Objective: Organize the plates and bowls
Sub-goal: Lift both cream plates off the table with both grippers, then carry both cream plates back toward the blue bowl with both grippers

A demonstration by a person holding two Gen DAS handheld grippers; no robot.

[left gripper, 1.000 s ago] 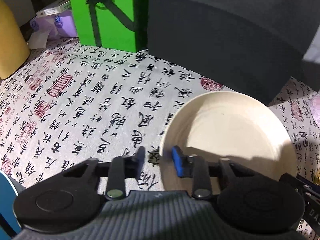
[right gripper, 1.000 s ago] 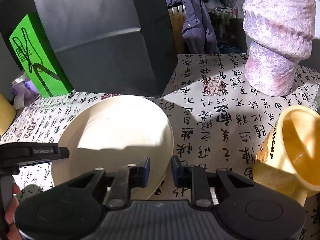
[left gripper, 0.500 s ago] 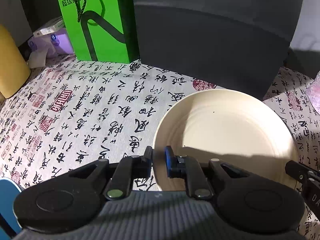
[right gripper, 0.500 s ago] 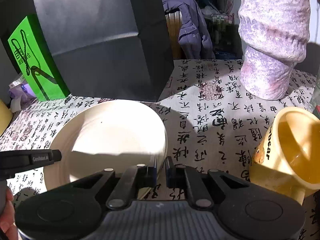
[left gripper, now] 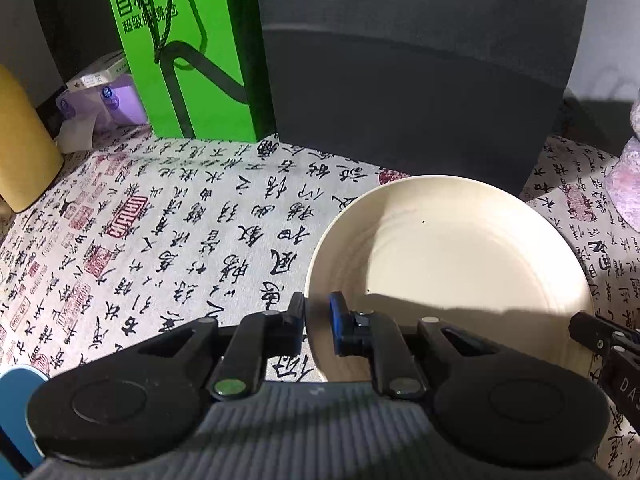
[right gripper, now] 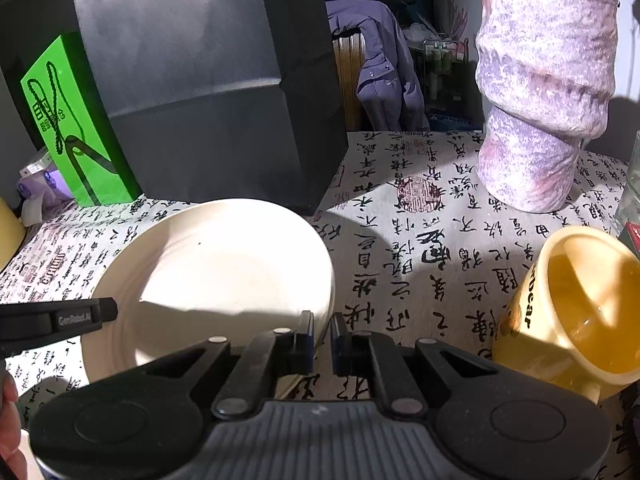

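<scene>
A cream plate (left gripper: 448, 272) sits over the calligraphy-print tablecloth (left gripper: 180, 240), held at two opposite sides. My left gripper (left gripper: 316, 312) is shut on the plate's left rim, one pad outside and the blue pad inside. In the right wrist view the same plate (right gripper: 224, 272) has its right rim pinched in my right gripper (right gripper: 322, 332), also shut. Each view shows the other gripper's tip at the plate's far side. A yellow mug-like bowl (right gripper: 572, 312) lies tilted to the right of the plate.
A large black box (right gripper: 208, 92) and a green paper bag (left gripper: 180, 52) stand close behind the plate. A mottled pink-purple vase (right gripper: 540, 92) stands at the back right. A yellow container (left gripper: 20, 152) is at the far left, and a blue object (left gripper: 18, 392) at the near left.
Both grippers' jaws closed from a small gap onto the plate's rim. The left wrist view rolled slightly. The plate has stayed in about the same place.
</scene>
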